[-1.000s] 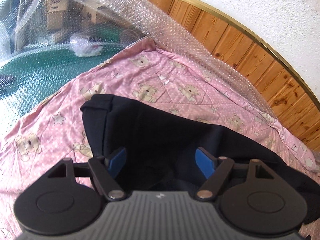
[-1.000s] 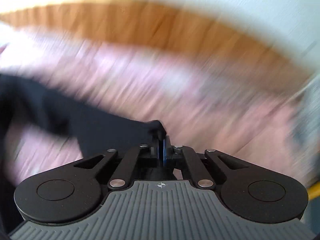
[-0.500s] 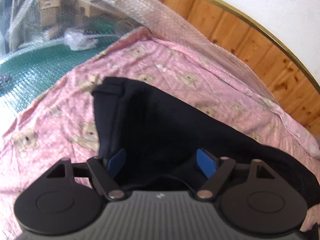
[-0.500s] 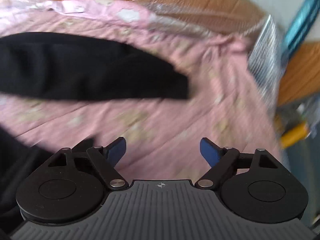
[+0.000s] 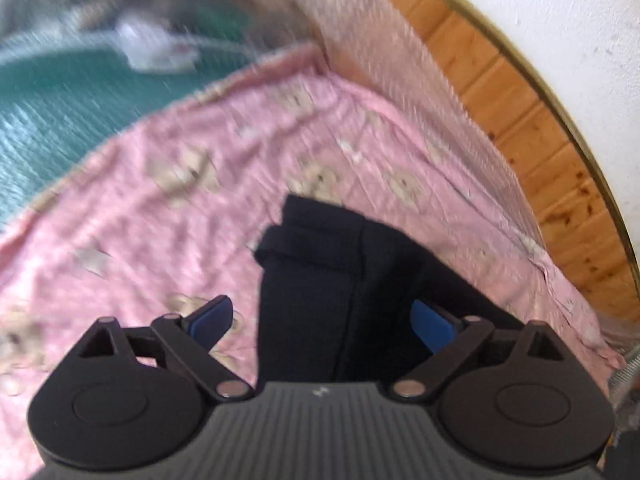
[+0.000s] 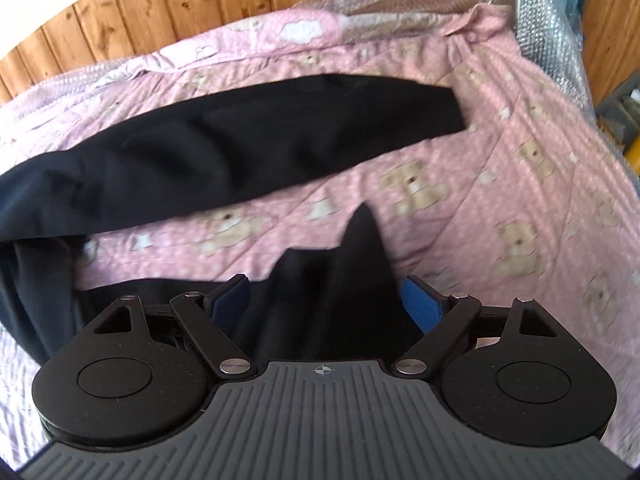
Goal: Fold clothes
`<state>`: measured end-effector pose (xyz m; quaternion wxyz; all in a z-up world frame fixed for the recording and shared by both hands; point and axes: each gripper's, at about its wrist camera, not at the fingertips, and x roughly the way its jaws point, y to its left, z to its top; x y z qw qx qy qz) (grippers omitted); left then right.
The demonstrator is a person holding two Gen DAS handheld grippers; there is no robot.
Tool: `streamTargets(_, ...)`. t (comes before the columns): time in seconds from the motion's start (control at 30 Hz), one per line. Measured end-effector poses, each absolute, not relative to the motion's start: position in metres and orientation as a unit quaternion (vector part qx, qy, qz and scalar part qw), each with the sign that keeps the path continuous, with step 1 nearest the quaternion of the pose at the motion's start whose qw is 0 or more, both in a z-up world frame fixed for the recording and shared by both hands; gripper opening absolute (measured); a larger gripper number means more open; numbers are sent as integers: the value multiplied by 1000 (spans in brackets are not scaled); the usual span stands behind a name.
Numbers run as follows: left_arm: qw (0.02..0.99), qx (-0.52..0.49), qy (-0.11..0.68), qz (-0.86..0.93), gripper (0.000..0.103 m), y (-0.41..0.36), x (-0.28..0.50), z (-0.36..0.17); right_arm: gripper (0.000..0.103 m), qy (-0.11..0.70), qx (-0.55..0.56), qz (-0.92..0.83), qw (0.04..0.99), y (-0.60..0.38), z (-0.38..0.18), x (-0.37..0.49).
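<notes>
the garment (image 6: 248,148), dark and nearly black, lies spread on the pink sheet (image 6: 500,152). in the right wrist view a long band of it runs from 9 o'clock up toward 1 o'clock, ending in a blunt edge, while a second part bunches at 6 o'clock and rises to a peak between the blue pads (image 6: 422,306). the right gripper (image 6: 325,300) stands with jaws released and wide apart, the cloth sitting in the gap; whether the pads touch it cannot be told.

in the left wrist view, which is blurred, a folded end of the garment (image 5: 332,280) with a thick hem points to 12 o'clock and runs down to 6 o'clock between the pads. the left gripper (image 5: 322,320) also has its jaws released, one pad over the sheet at 8 o'clock, the other against the dark cloth at 4 o'clock.

the sheet carries a bear print. bubble wrap (image 5: 400,80) lines its far edge, and beyond it wood panelling (image 6: 168,4) runs along the wall. at 10 o'clock in the left view lies a green surface (image 5: 68,108) with a pale blurred object (image 5: 156,48) on it.
</notes>
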<state>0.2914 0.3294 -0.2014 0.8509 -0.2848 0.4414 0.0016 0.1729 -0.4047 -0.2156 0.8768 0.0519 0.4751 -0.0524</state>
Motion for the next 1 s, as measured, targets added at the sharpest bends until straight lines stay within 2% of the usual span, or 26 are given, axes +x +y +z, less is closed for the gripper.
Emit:
streamTargets(0.03,849,-288,443,-10,50,333,296,-205,86,478,49,-51,876,-396,-215,172)
streamTargets(0.07,847,-292,444,-22,2,337,301,-208,84,479,46,-49,875,-388,-215,170)
streamTargets(0.17,882,-293,362,-74,3,325,319,-147,76,481,39,-42,875,-363,-214,166)
streamTargets(0.23,904,-291,295,-104,3,316,332,-97,76,482,36,-37,875,-347,-214,164)
streamTargets(0.3,913,-291,269,-96,4,315,355,-67,74,482,33,-32,875,-331,-214,161)
streamTargets(0.33,915,-285,273,-85,10,313,369,-59,74,482,32,-30,875,-322,-215,160)
streamTargets(0.4,912,-247,323,-60,37,303,391,-73,75,483,29,-26,875,-306,-215,157)
streamTargets(0.43,906,-230,350,-55,54,298,390,-88,75,483,27,-23,875,-298,-215,156)
streamTargets(0.53,886,-189,421,-44,58,284,381,-131,78,479,3,0,878,-264,-217,151)
streamTargets(0.57,882,-193,427,-48,65,282,363,-143,81,476,-12,14,879,-250,-218,150)
streamTargets(0.67,867,-211,449,-50,76,279,311,-183,86,466,-72,65,879,-206,-221,144)
streamTargets(0.83,840,-217,494,-60,77,272,265,-237,90,461,-154,97,869,-167,-237,138)
streamTargets(0.93,846,-226,478,-74,78,271,259,-216,90,469,-166,92,863,-165,-247,141)
streamTargets(1.0,851,-233,463,-84,73,272,255,-196,90,470,-171,85,861,-167,-252,144)
